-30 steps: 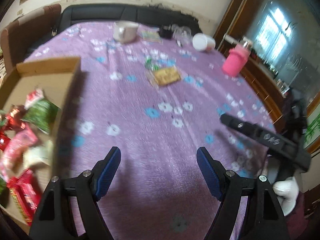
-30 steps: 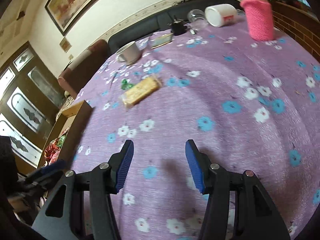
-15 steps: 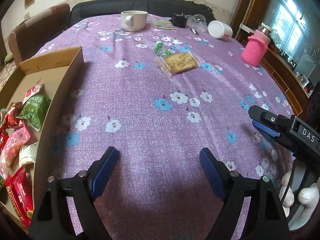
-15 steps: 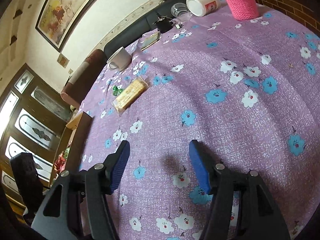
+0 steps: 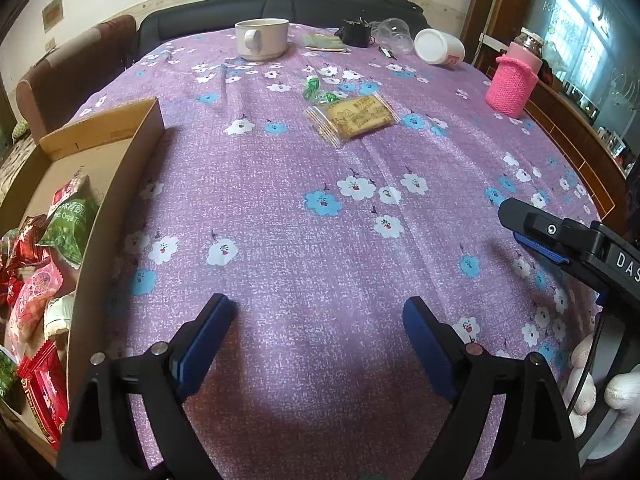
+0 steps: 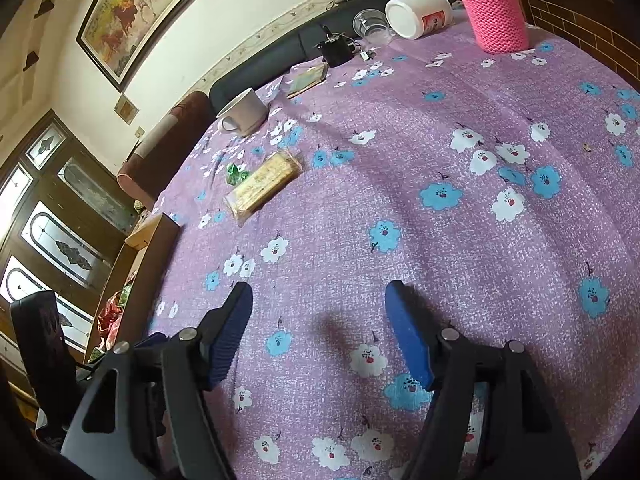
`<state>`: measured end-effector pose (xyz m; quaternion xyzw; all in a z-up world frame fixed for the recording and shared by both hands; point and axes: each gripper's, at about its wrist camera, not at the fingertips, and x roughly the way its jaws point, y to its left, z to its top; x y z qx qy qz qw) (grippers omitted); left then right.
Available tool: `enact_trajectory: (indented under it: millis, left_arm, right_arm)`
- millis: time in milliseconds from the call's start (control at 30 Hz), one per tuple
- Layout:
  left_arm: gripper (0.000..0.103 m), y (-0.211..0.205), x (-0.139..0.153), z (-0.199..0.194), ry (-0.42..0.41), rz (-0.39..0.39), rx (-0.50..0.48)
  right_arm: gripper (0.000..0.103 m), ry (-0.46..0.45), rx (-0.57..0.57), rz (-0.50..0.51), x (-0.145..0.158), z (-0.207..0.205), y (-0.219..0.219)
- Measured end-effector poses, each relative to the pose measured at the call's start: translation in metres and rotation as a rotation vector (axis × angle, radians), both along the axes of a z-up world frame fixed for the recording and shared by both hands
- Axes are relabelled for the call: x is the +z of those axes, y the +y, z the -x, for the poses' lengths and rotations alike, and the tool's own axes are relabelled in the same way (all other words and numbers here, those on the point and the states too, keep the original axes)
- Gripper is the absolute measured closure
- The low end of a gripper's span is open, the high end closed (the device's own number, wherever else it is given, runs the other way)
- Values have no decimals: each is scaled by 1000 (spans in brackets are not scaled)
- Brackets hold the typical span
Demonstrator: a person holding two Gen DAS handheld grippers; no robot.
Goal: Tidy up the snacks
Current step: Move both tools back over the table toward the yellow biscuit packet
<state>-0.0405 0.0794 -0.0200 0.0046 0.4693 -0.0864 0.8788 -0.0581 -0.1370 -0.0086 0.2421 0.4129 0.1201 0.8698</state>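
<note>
My left tongs (image 5: 316, 312) hang over the purple flowered cloth (image 5: 280, 240) that covers the counter. Jaws wide and opening, nothing between the blue pads, only bare cloth below. My right tongs (image 6: 320, 300) sit the same way: jaws apart and opening, empty, cloth beneath. From the left wrist view I see the right tongs' black body at the right edge, apart from the left pair.

Snacks still out on the cloth: 1 clear-wrapped biscuit pack (image 5: 352, 118), lying flat toward the far middle, well ahead of both tongs. Just beside it on the far side, touching or nearly so, a few small green-wrapped candies (image 5: 316, 90). I cannot count them exactly. The right wrist view shows the same pack (image 6: 262, 184) with the green wrappers (image 6: 236, 172) at its left end.

Cardboard box (image 5: 120, 168) at the left edge of the counter, open top. Inside: a green packet (image 5: 70, 224), red packets (image 5: 44, 392), a pink one (image 5: 32, 304), piled loosely. Labels too small to read.

Far end of the counter: 1 white mug (image 5: 262, 38) upright, a white tub (image 5: 438, 46) on its side, a clear plastic cup (image 5: 394, 34) near it, a small black object (image 5: 356, 34), a flat booklet-like item (image 5: 324, 42). A bottle in a pink knitted sleeve (image 5: 512, 88) stands at the right edge.
</note>
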Motion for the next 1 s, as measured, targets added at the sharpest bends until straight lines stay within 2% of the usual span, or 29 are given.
enact_trajectory:
  millis: [633,867,967,1000]
  left_arm:
    - [15,0,1,1,0,13,-1]
    - [13,4,2,1,2,49,-5]
    - [9,4,2,1,14,62,-31]
    - [4,3,2,0,23,66,-54]
  right_arm:
    - [28,-7,11,14,0,-2,2]
    - [26,-13,21,38,0,-3,6]
    - [25,-4,27,73,2,-4,11]
    - [25,4,27,87,3,-4,12]
